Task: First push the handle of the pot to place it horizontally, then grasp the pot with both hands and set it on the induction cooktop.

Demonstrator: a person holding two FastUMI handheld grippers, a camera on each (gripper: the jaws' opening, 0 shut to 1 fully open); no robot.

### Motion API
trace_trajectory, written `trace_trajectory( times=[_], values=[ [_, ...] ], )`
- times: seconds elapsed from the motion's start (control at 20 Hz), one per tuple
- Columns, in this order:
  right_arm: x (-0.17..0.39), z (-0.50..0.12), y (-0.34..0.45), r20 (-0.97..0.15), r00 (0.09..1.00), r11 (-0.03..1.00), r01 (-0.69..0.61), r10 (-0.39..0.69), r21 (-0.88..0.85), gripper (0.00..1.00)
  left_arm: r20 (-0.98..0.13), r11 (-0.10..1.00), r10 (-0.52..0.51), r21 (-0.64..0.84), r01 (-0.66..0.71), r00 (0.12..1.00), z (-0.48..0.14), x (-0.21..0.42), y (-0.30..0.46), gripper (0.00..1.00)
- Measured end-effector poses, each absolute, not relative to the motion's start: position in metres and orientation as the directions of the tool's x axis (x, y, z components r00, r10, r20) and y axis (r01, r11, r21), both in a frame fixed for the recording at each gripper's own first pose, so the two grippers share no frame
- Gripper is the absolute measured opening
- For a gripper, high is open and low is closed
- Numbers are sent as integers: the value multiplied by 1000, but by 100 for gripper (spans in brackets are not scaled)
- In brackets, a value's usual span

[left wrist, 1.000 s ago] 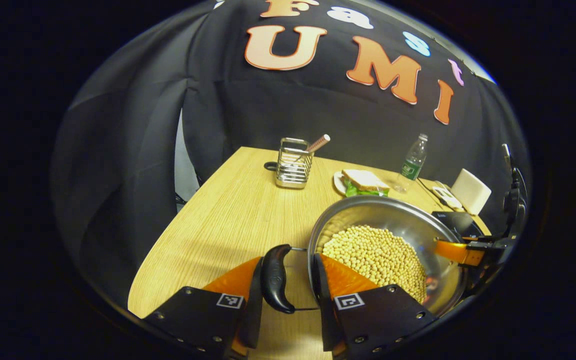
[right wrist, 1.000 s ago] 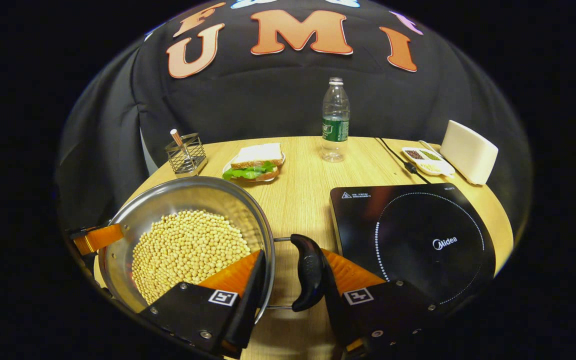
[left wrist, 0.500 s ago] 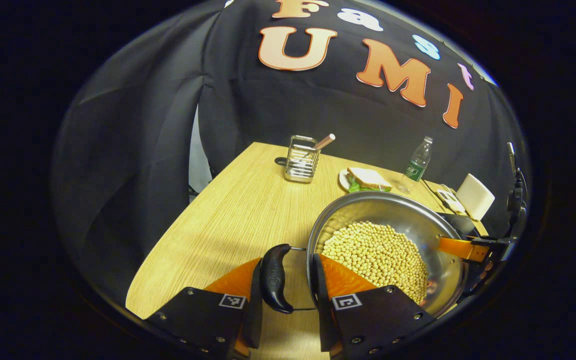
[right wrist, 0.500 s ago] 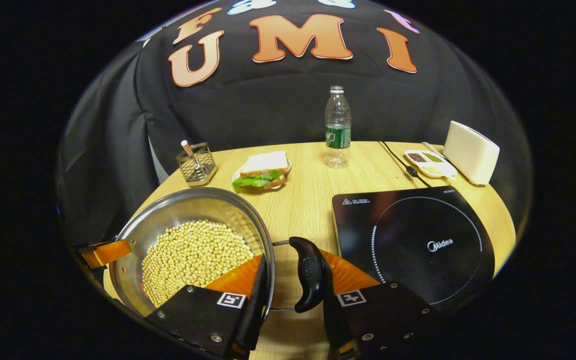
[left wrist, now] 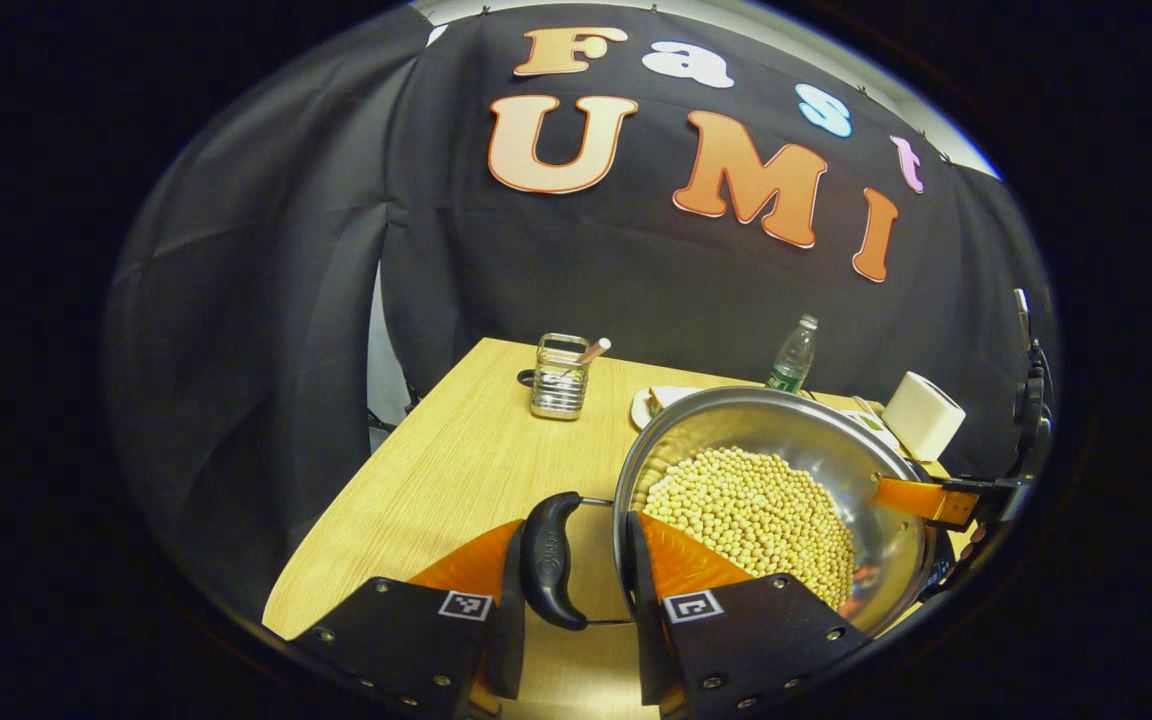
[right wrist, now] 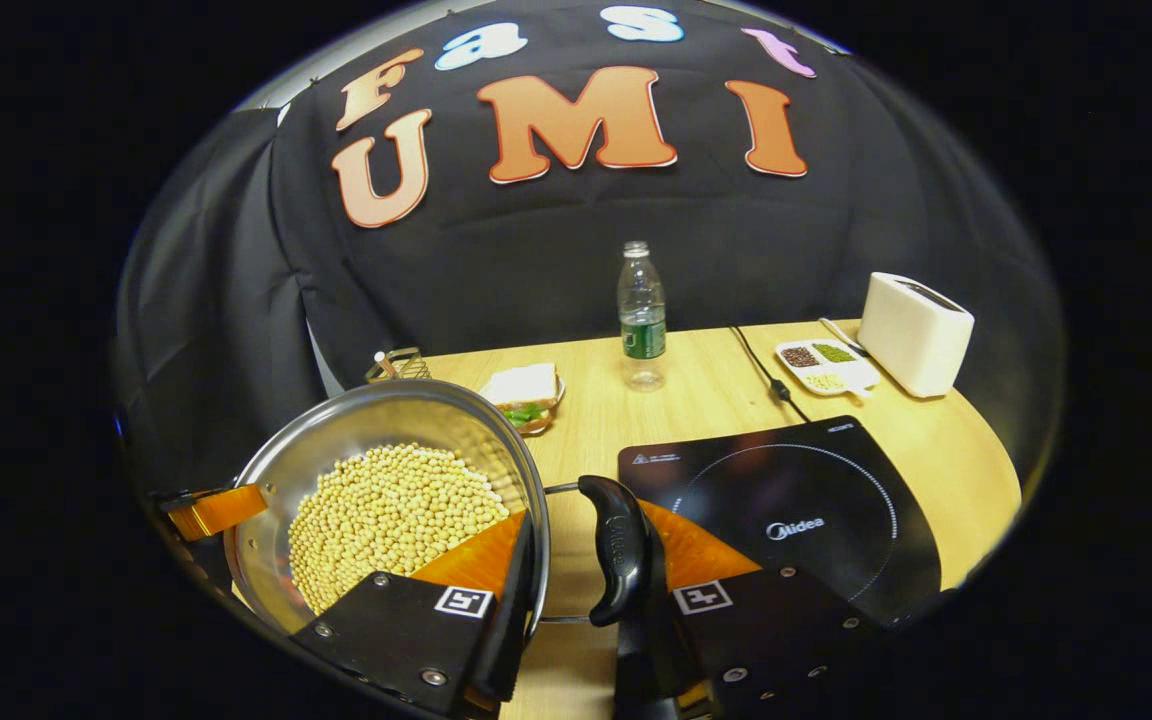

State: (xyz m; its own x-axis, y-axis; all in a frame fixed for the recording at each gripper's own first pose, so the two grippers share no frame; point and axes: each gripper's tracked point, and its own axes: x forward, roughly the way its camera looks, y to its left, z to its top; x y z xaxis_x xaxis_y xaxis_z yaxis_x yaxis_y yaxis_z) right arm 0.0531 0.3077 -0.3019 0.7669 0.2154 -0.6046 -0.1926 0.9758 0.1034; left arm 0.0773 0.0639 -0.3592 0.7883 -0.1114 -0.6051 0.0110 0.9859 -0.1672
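A steel pot (left wrist: 786,425) filled with yellow beans (left wrist: 751,510) hangs above the wooden table (left wrist: 456,470), carried level between both grippers. My left gripper (left wrist: 576,525) is shut on the pot's black left handle (left wrist: 548,565), one finger outside the handle and the other inside the rim. My right gripper (right wrist: 588,520) is shut the same way on the black right handle (right wrist: 616,555) of the pot (right wrist: 386,415). The black induction cooktop (right wrist: 786,500) lies on the table just right of the pot. Each view shows the other gripper's finger on the pot's far rim.
At the back of the table stand a water bottle (right wrist: 642,315), a sandwich on a plate (right wrist: 526,392), a wire holder (left wrist: 558,378), a white box (right wrist: 914,335) and a small condiment tray (right wrist: 824,362). A black cable (right wrist: 761,368) runs from the cooktop toward the wall.
Both grippers have risen with the pot held between them, so it now hangs higher over the table and covers most of the sandwich. The grip on both handles is unchanged.
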Motion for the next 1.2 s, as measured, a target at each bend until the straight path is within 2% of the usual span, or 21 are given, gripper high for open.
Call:
trace_trajectory(
  times=[0.65,1.2],
  values=[
    [57,-272,175,-578,809,993,-62,107,97,51,-586,971,-233,-189,148,776,-331,81,-73,47],
    [62,-285,75,-607,794,995,43,22,93,51,-616,948,-319,-202,246,720,-342,84,-180,47]
  ],
)
